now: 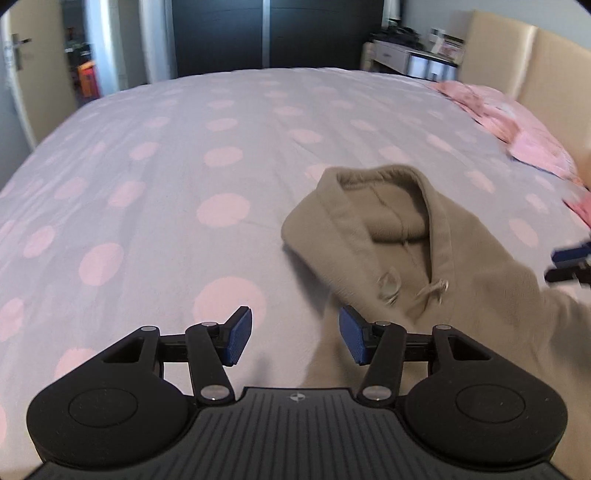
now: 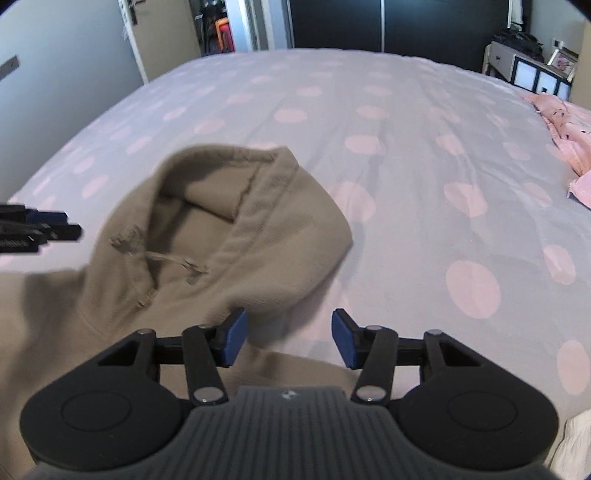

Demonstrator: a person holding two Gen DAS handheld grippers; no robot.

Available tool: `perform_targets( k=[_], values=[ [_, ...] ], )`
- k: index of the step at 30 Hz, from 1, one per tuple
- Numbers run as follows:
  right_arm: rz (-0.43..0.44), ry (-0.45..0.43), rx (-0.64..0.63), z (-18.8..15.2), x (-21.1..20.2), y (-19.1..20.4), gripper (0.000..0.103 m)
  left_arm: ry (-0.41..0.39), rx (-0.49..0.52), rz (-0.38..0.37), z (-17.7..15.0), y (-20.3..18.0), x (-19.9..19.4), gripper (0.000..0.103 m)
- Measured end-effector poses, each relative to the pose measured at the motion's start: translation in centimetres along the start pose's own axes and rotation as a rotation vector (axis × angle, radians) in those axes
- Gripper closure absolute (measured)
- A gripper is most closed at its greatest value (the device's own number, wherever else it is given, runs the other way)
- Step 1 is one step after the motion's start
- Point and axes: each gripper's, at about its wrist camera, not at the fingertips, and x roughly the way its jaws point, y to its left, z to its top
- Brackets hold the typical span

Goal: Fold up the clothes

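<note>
A beige hoodie (image 1: 413, 236) lies on the bed with its hood spread toward the far side and its drawstrings loose at the neck. My left gripper (image 1: 295, 336) hovers open just left of the hoodie's left shoulder, nothing between its blue pads. In the right wrist view the same hoodie (image 2: 221, 236) fills the left half. My right gripper (image 2: 288, 338) stands open at the hood's near right edge, with only bedding and the cloth's edge below its gap. Each gripper's tips show at the other view's side edge: right gripper (image 1: 570, 264), left gripper (image 2: 37, 230).
The bed cover (image 1: 221, 147) is pale lilac with pink dots. Pink clothes (image 1: 517, 122) are piled at the right by the cream headboard (image 1: 546, 70). A dark wardrobe (image 1: 266, 29), a door (image 1: 22, 55) and a bedside unit (image 2: 532, 70) stand beyond the bed.
</note>
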Motion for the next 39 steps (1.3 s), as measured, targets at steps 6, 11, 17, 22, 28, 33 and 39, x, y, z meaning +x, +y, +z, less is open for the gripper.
perform_targets(
  k=[6,11,17,22,28,33,39],
  values=[
    [0.078,0.083,-0.007,-1.7,2.3,-2.2,0.049,0.118,0.015,-0.115,-2.7,4.3,0.9,0.051],
    [0.103,0.148,-0.038,-3.9,4.3,-1.6,0.049,0.130,0.036,-0.132,-5.2,4.7,2.1,0.047],
    [0.063,0.136,-0.097,-5.2,5.8,-0.8,0.045,0.067,0.040,-0.090,-6.5,4.0,3.1,0.043],
    [0.130,0.147,-0.091,-5.4,5.5,-0.4,0.079,0.042,0.049,-0.128,-7.2,3.1,2.4,0.060],
    [0.096,0.137,-0.132,-5.7,5.3,0.4,0.091,0.007,0.049,-0.127,-7.3,2.2,2.6,0.076],
    [0.024,0.085,-0.191,-5.9,4.5,1.5,0.096,-0.009,0.107,-0.022,-6.8,-0.6,2.2,0.101],
    [-0.099,-0.060,-0.225,-4.1,2.4,1.6,0.097,-0.128,0.029,0.020,-3.8,1.1,1.0,0.101]
  ],
)
